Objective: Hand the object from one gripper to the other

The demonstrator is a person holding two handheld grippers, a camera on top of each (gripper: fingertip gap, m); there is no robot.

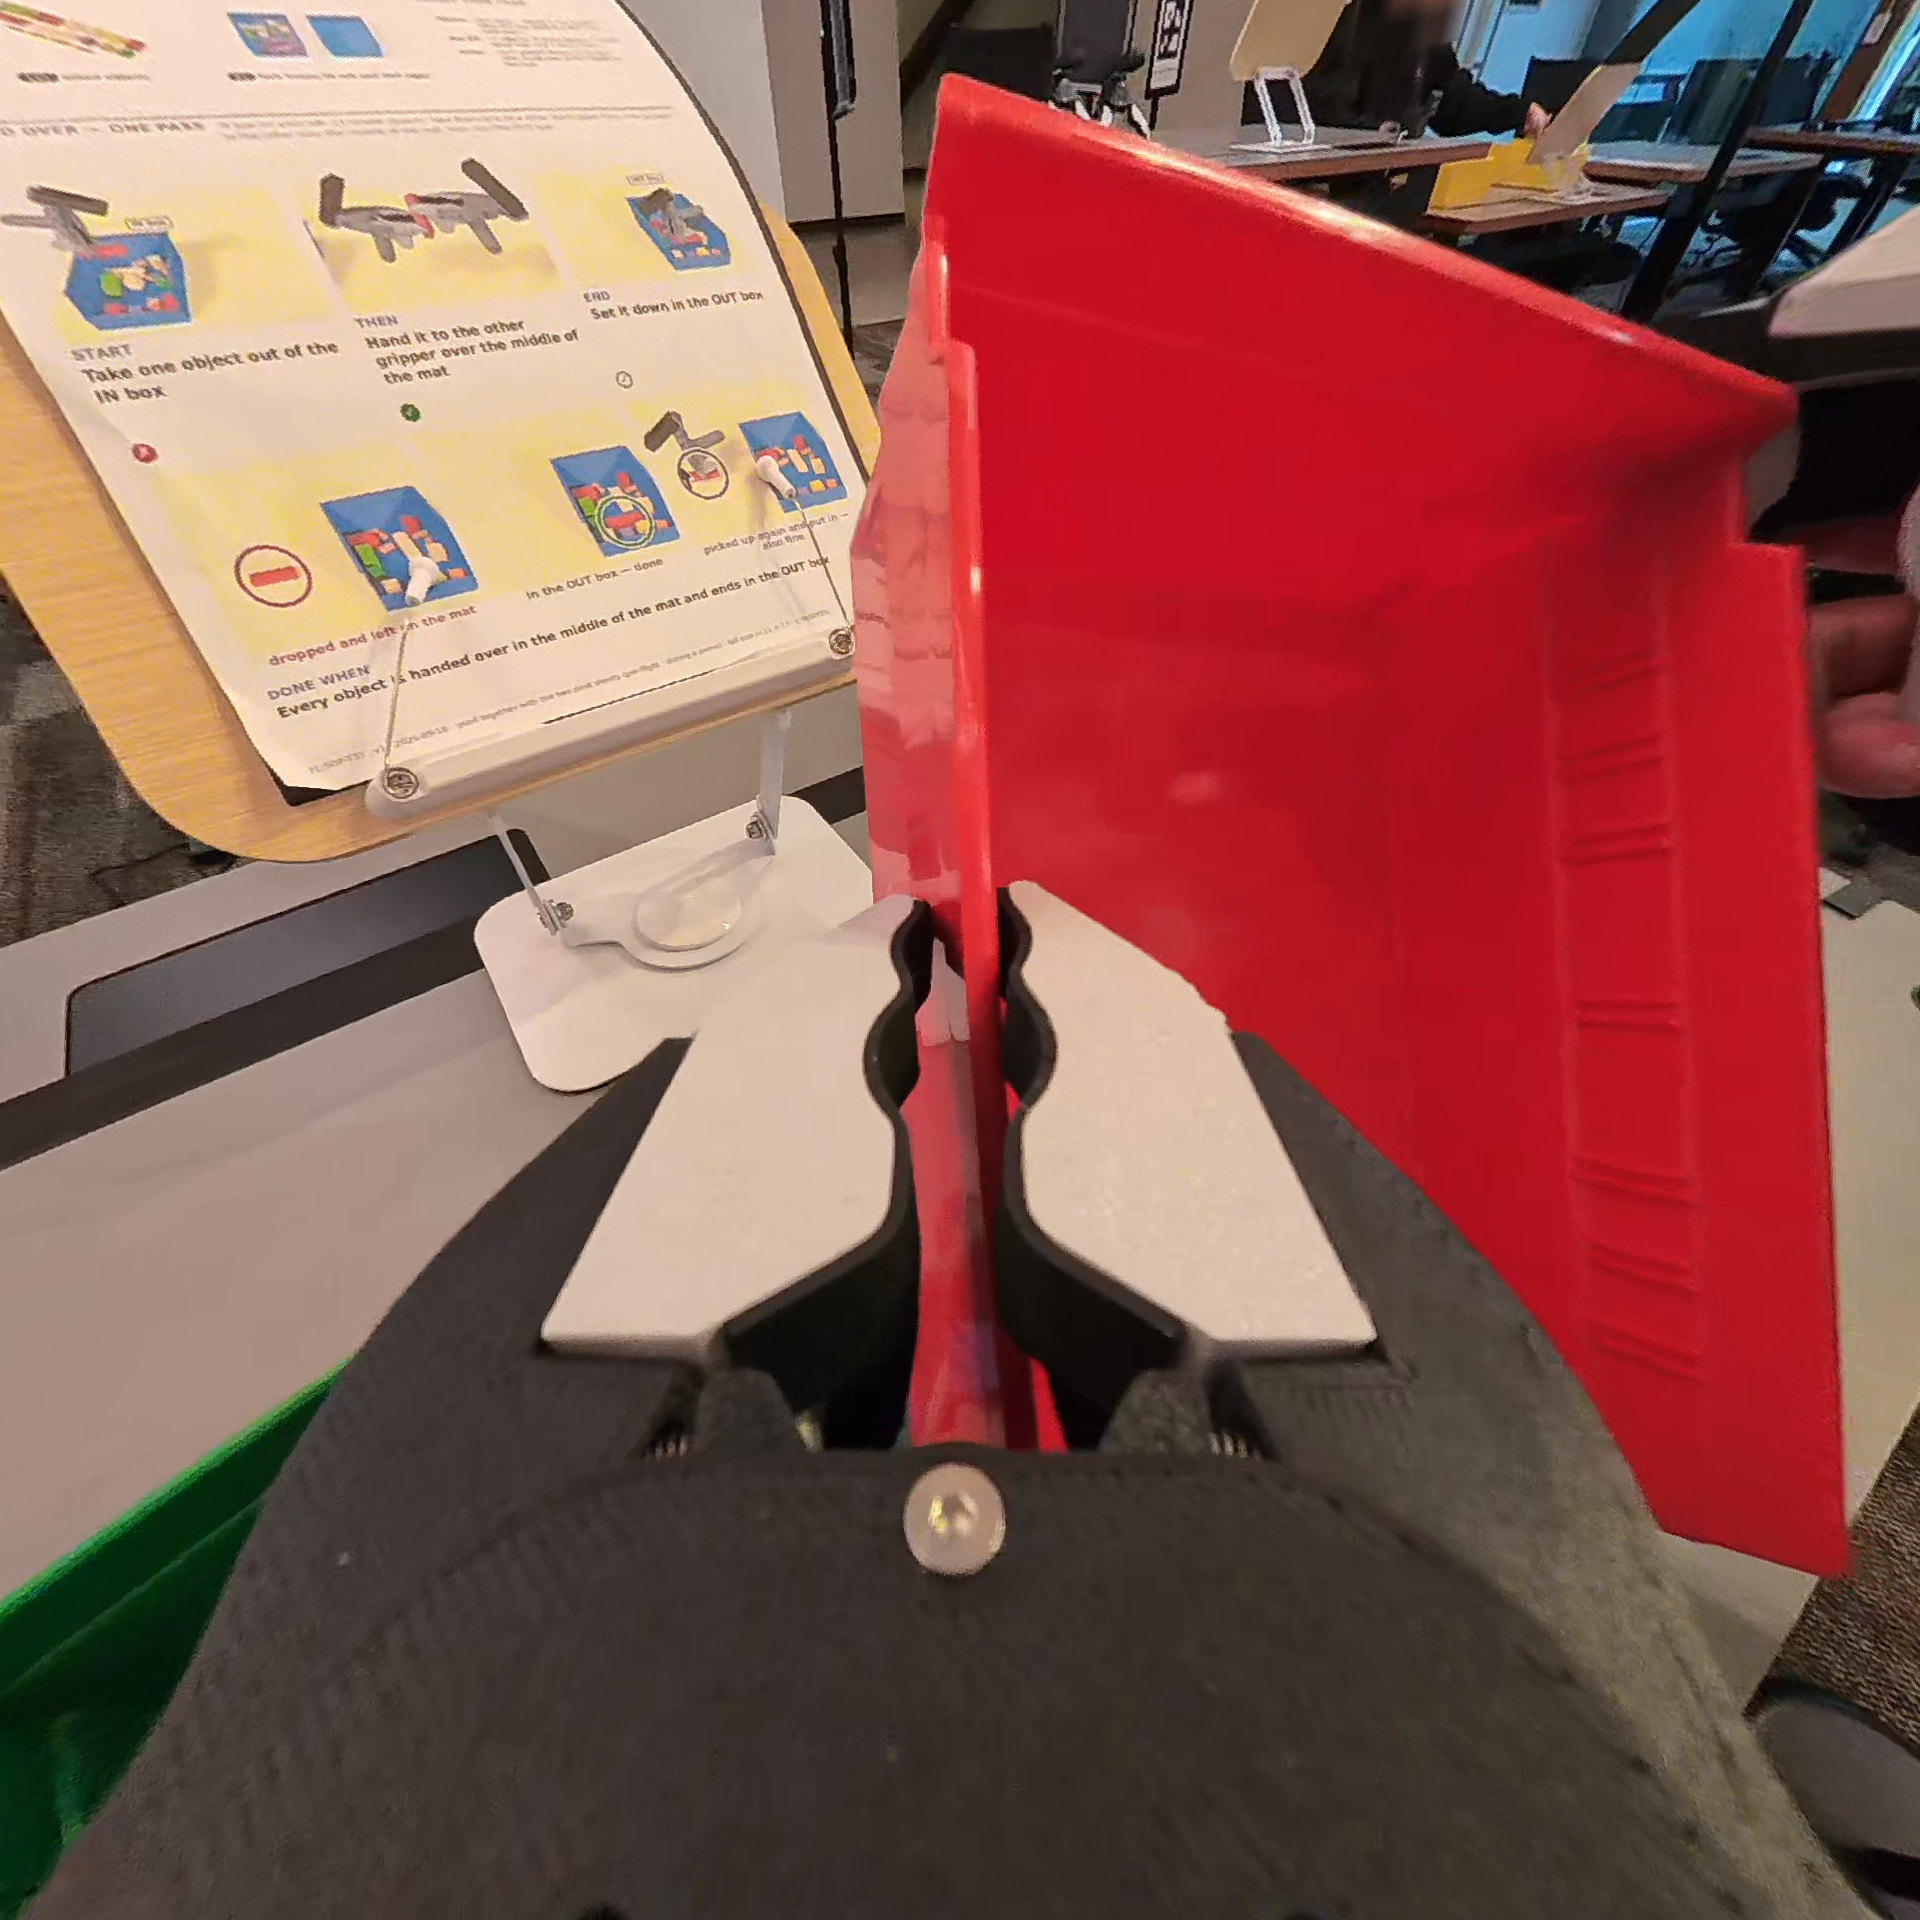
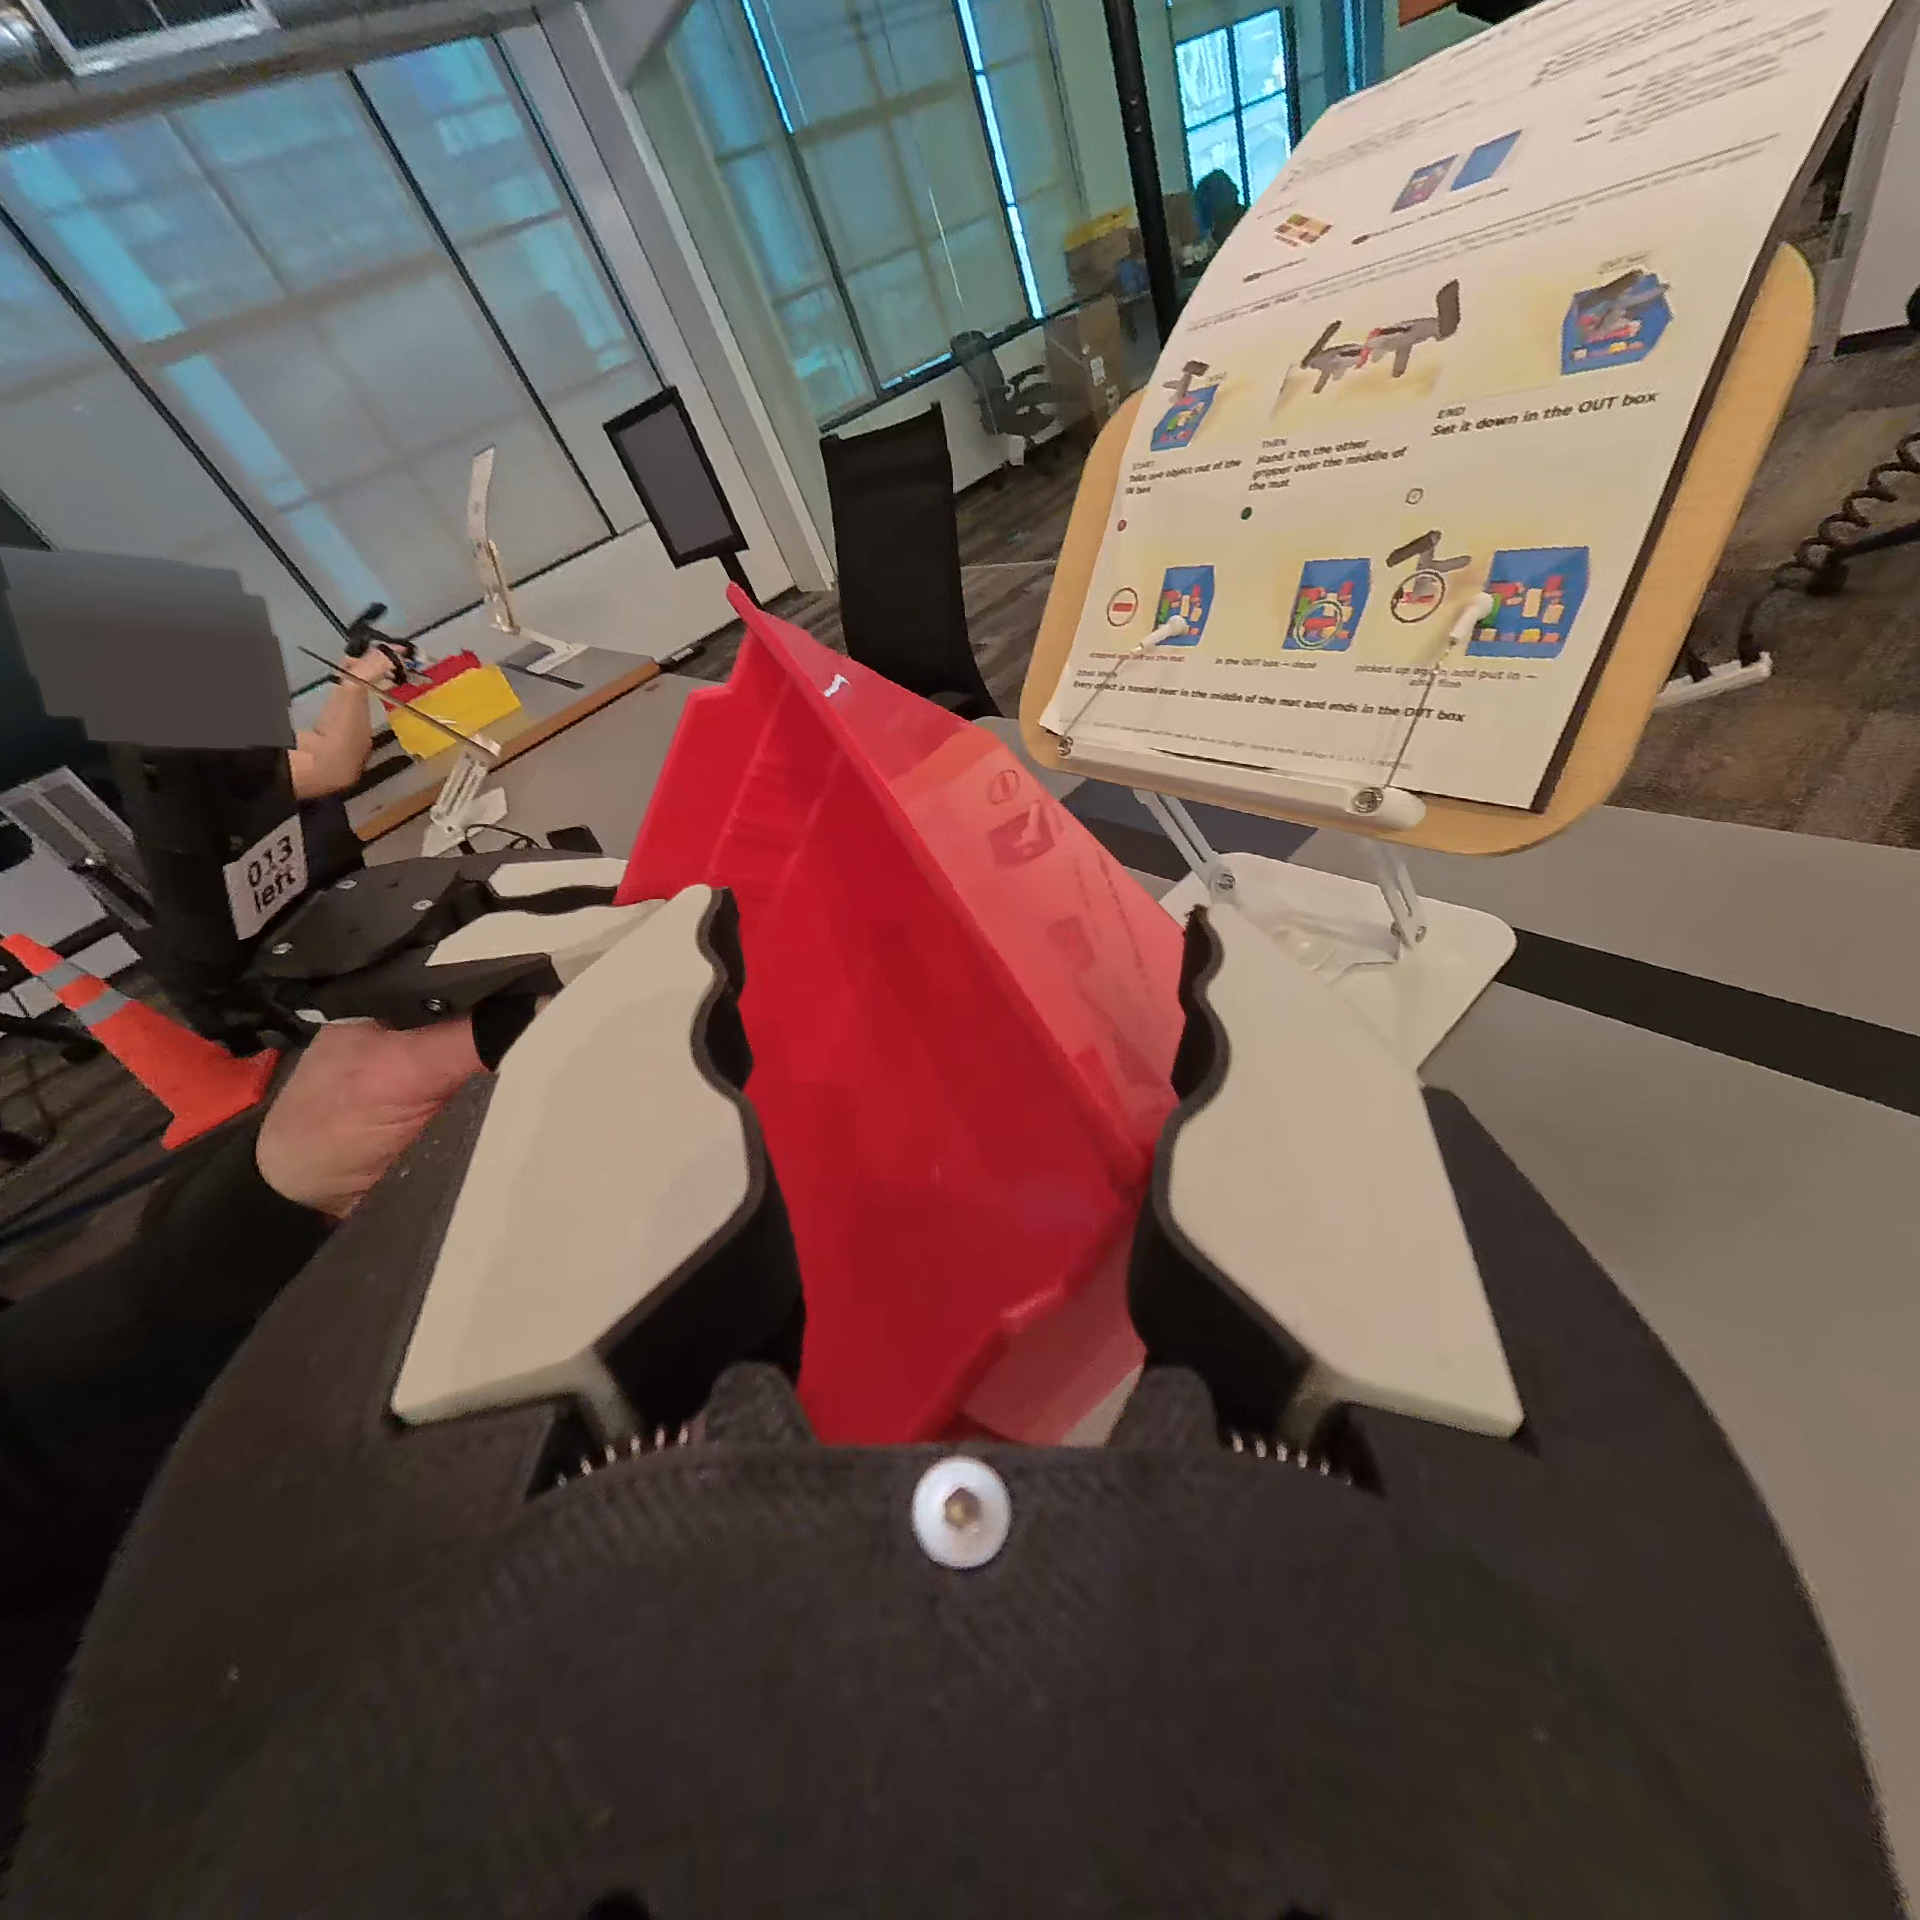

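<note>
A red plastic bin (image 1: 1351,727) is held up in the air, tilted on its side. My left gripper (image 1: 961,914) is shut on one thin wall of it, which runs straight up between the pads. In the right wrist view the bin (image 2: 935,1091) lies between the wide-apart fingers of my right gripper (image 2: 956,935), which is open around its other end, with the pads close to both sides. The left gripper (image 2: 520,925) also shows there at the left, held by a hand, clamped on the bin's far side.
A wooden stand with a printed instruction sheet (image 1: 416,416) (image 2: 1403,520) stands on the grey table (image 1: 260,1195) just behind the bin. A green box edge (image 1: 104,1662) is at lower left. An orange cone (image 2: 156,1049) and other desks lie beyond. About 20 cm separates my left fingertips from my right.
</note>
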